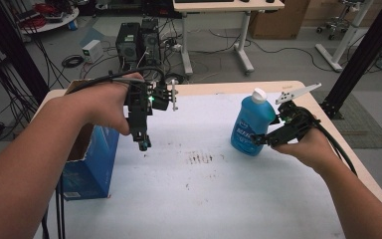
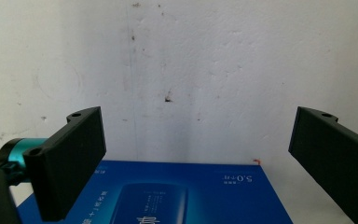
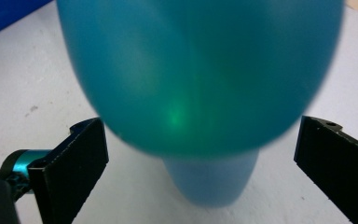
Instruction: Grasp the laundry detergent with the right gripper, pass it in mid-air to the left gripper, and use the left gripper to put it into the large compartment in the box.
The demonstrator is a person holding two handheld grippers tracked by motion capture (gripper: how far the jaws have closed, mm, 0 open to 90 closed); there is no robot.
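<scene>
The bench (image 1: pixel 189 199) is a broad flat top with a pale, matt surface marked by small dark specks and scuffs near its middle, edged in light wood. At its left edge stands an open blue cardboard box (image 1: pixel 92 164), glossy printed card on the outside and brown inside; in the left gripper view its blue printed face lies just below the jaws.

On the right half of the bench stands the bottle (image 1: pixel 251 124), translucent blue plastic with a rounded, bulging body that narrows to a neck and a white screw cap. Its long axis is upright, tilted slightly, with the cap pointing up and away from the person. A printed label runs across its front.

The right hand-held gripper (image 1: pixel 259 140) reaches in from the right side of the bottle, low on its body. In the right gripper view its black jaws stand wide apart with the bottle's smooth blue body between and just beyond them, so close it is blurred; whether the jaws touch it cannot be told.

The left hand-held gripper (image 1: pixel 143 142) hangs above the bench beside the box, pointing down, well apart from the bottle. Its flat black jaws are spread wide and hold nothing.
</scene>
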